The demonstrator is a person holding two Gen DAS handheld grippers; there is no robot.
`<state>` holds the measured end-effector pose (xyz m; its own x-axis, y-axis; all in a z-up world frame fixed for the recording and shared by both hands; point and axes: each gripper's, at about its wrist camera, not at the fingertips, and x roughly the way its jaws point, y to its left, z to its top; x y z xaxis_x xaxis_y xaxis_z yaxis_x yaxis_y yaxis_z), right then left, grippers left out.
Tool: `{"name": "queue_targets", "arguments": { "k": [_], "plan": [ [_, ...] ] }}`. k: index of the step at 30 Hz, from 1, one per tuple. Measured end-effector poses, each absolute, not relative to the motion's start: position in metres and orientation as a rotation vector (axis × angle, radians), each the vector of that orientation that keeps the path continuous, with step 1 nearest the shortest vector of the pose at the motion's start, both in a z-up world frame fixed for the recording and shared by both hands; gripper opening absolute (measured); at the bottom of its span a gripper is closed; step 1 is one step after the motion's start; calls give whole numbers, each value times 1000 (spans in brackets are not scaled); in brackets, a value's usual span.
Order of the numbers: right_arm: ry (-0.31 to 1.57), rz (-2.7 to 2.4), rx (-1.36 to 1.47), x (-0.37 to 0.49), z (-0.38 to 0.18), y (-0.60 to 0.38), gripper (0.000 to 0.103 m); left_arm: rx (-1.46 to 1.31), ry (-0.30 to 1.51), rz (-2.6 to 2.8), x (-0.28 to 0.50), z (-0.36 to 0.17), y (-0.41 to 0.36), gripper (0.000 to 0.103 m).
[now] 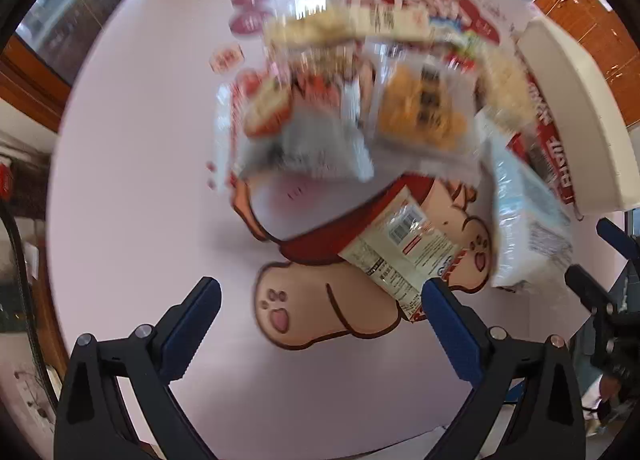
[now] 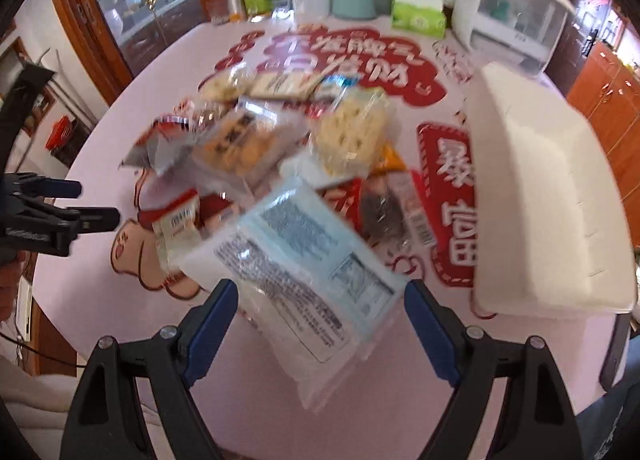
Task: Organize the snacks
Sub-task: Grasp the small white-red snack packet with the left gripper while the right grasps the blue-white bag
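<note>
I found both views brightly and evenly lit, apparently by daylight. Motion blur smeared the snack pile (image 1: 340, 99) badly in the left wrist view, leaving print unreadable; the packet (image 1: 404, 248) nearer the lens than the pile stayed fairly sharp. Right wrist view was softer throughout. Glare streaked the clear wrappers. Shadows under the pile were faint. Fisheye bending curved the table (image 2: 120, 320) edge, with black vignette corners.

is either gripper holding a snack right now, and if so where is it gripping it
Neither. The left gripper and the right gripper are both open; the pale blue packet lies between the right one's fingers, ungripped.
</note>
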<state>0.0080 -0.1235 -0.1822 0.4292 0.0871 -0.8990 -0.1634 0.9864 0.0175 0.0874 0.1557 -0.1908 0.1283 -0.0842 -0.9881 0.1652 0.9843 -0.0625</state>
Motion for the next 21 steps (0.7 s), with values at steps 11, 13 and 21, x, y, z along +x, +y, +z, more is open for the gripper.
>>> {"name": "queue_targets", "arguments": {
  "k": [11,13,21],
  "plan": [
    [1135,245,-326,10,-224,-86,86,-33,1522,-123,89,-242,143,100],
    [1126,255,-336,15,-228,-83,86,-43,1527,-109,85,-244,141,100],
    [1164,299,-207,37,-225,-97,88,-149,1556,-56,91,-236,131,100]
  ]
}}
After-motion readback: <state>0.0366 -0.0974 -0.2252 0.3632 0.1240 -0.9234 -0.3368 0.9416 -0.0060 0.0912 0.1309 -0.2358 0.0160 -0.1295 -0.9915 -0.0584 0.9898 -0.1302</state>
